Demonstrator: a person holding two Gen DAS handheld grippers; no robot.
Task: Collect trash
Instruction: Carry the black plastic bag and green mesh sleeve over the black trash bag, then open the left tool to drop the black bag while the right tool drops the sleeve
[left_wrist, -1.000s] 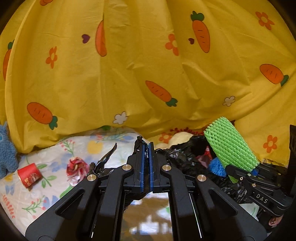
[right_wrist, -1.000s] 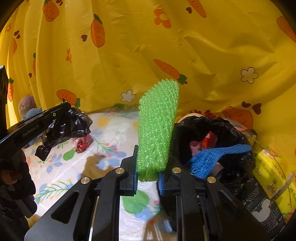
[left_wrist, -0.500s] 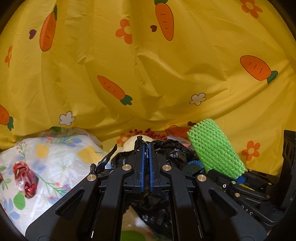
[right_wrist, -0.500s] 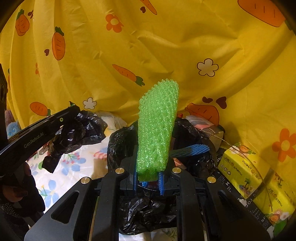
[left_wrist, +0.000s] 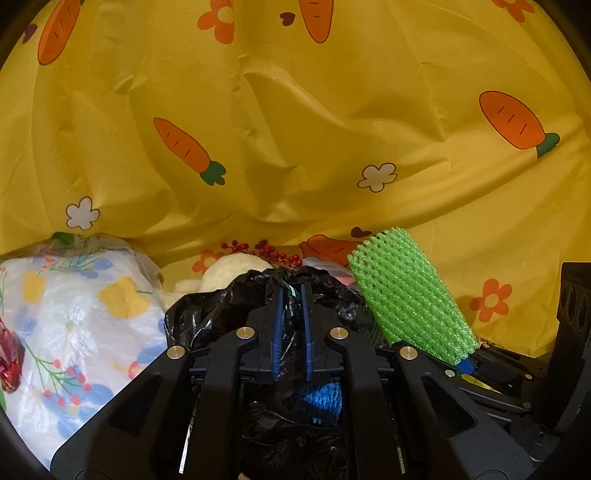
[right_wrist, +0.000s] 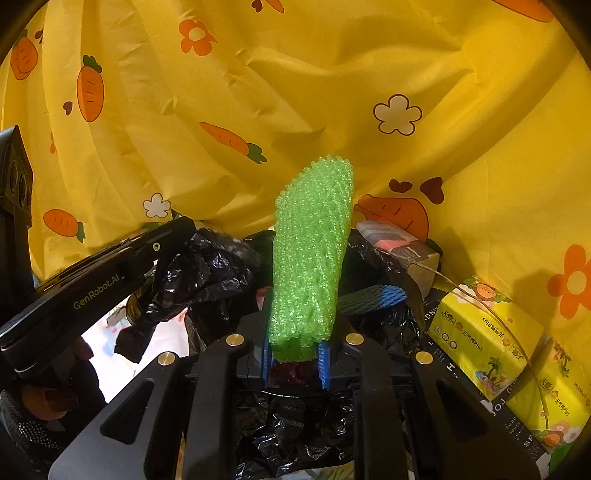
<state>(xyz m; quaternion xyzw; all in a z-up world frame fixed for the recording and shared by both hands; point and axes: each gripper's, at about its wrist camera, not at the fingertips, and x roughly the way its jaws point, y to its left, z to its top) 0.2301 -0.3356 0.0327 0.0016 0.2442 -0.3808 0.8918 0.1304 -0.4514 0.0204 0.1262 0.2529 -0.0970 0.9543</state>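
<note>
Right wrist view: right tool (right_wrist: 294, 360) clamped on green foam net (right_wrist: 310, 258), long axis upright, directly over black trash bag (right_wrist: 295, 435) mouth. Left tool (left_wrist: 290, 332) just parting, bag film between, pads apparently off it.

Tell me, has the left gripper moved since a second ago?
Yes. The left gripper has swung right: the red wrapper slid to the left edge, and the black bag now sits under its jaws, which have just been opening.
</note>
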